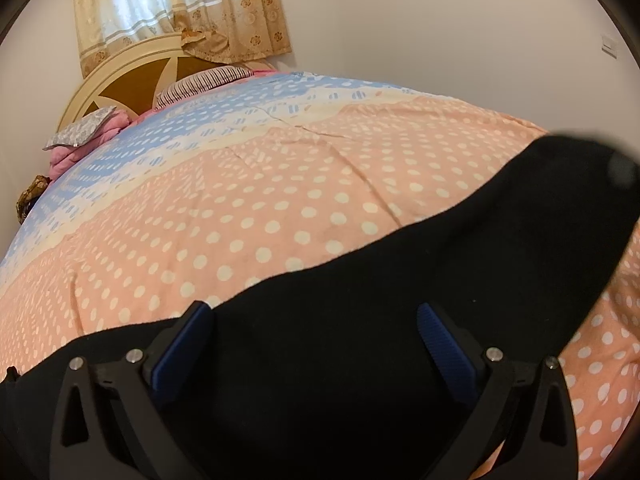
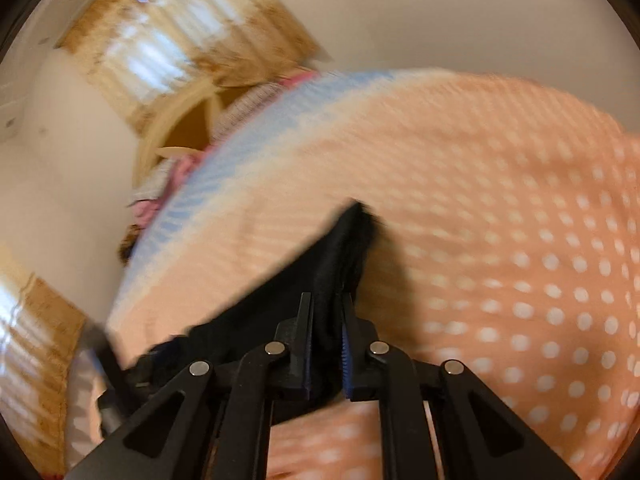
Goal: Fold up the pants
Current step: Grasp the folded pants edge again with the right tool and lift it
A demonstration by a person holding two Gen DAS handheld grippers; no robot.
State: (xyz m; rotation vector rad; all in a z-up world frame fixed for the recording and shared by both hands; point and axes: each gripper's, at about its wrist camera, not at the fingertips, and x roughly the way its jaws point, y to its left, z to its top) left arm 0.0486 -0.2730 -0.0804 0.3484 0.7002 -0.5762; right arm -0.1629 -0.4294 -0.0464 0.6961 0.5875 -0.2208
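Two grippers on the go here. The right gripper [image 2: 326, 312] is clamped tight on a bunched fold of the black pants [image 2: 336, 256], with the cloth pinched between its blue pads and lifted off the bed; that view is pretty blurry. The left gripper [image 1: 314, 330] has its jaws spread wide over the pants [image 1: 400, 300], not pinching anything. The pants lie across the peach polka-dot quilt [image 1: 240, 208], with a cream headboard [image 1: 120, 76] and curtain [image 1: 180, 4] behind.
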